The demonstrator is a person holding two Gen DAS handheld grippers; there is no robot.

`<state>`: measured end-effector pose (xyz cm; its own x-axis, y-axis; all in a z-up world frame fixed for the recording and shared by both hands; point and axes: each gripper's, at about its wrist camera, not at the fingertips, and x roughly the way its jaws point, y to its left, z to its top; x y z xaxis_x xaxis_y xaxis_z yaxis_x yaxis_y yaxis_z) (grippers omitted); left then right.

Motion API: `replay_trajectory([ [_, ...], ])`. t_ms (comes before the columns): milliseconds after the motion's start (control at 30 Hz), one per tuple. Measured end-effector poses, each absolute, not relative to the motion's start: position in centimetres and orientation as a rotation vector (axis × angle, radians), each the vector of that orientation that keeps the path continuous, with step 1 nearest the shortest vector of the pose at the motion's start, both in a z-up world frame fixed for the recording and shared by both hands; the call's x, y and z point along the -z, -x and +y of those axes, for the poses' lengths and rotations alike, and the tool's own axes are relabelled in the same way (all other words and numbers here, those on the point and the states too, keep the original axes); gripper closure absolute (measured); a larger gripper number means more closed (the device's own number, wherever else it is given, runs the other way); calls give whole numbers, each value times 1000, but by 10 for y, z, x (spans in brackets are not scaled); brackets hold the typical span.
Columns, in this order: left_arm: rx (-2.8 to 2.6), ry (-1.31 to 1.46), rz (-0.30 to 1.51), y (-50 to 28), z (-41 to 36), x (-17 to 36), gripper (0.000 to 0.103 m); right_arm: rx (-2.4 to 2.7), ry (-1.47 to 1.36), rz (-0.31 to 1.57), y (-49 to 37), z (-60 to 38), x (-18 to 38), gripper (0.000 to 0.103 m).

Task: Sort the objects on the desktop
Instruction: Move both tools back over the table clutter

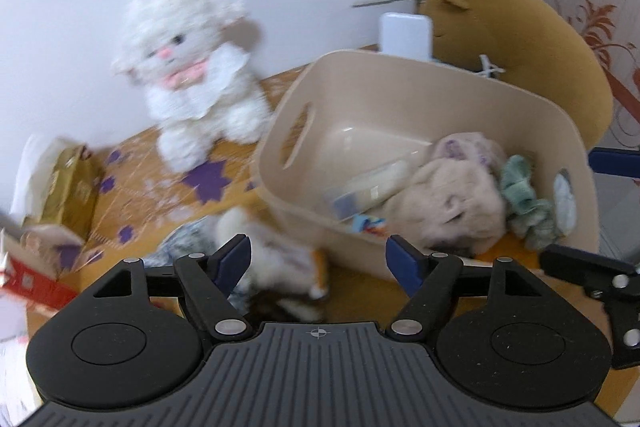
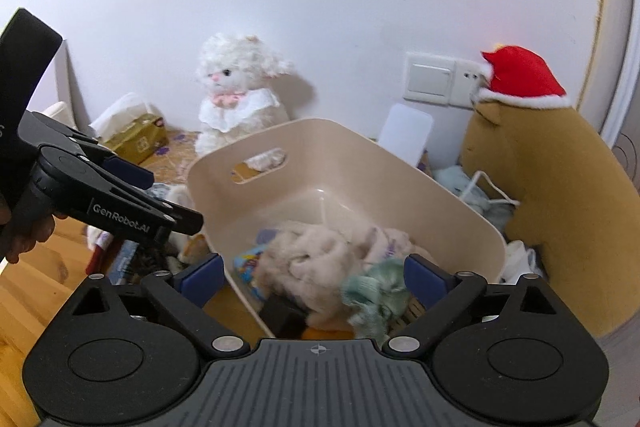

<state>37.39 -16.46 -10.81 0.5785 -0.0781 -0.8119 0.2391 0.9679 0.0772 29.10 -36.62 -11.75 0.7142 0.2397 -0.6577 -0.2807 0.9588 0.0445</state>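
L gripper (image 1: 318,253) spread wide, empty, over a small plush (image 1: 276,259) lying on the desk (image 1: 240,163) just left of the bin (image 1: 404,99). R gripper (image 2: 316,277) also spread, empty, at the bin's near rim. Bin holds a beige plush (image 2: 320,259) and green scrunchie (image 2: 376,291). Only R view shows the L gripper from the side; only L view shows a red box (image 1: 32,283). White cat (image 2: 236,91) and capybara (image 2: 560,187) sit by the wall.
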Motion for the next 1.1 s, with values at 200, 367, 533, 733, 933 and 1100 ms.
replay_trajectory([
  [200,117,-158,968,-366,-128,115,27,-333,77,725,-290,-346,119,2],
  [367,74,-134,986,-359,-105,120,27,-382,98,725,-287,-326,122,2],
  [533,42,-112,1009,-352,-89,128,27,-446,86,716,-279,-309,125,1],
  [733,22,-108,1045,-341,-76,143,27,-533,117,767,-268,-287,142,0],
  [933,7,-80,1085,-328,-65,159,27,-605,154,844,-257,-269,164,1],
  [1100,6,-66,1118,-315,-60,171,27,-652,168,919,-251,-256,186,3],
])
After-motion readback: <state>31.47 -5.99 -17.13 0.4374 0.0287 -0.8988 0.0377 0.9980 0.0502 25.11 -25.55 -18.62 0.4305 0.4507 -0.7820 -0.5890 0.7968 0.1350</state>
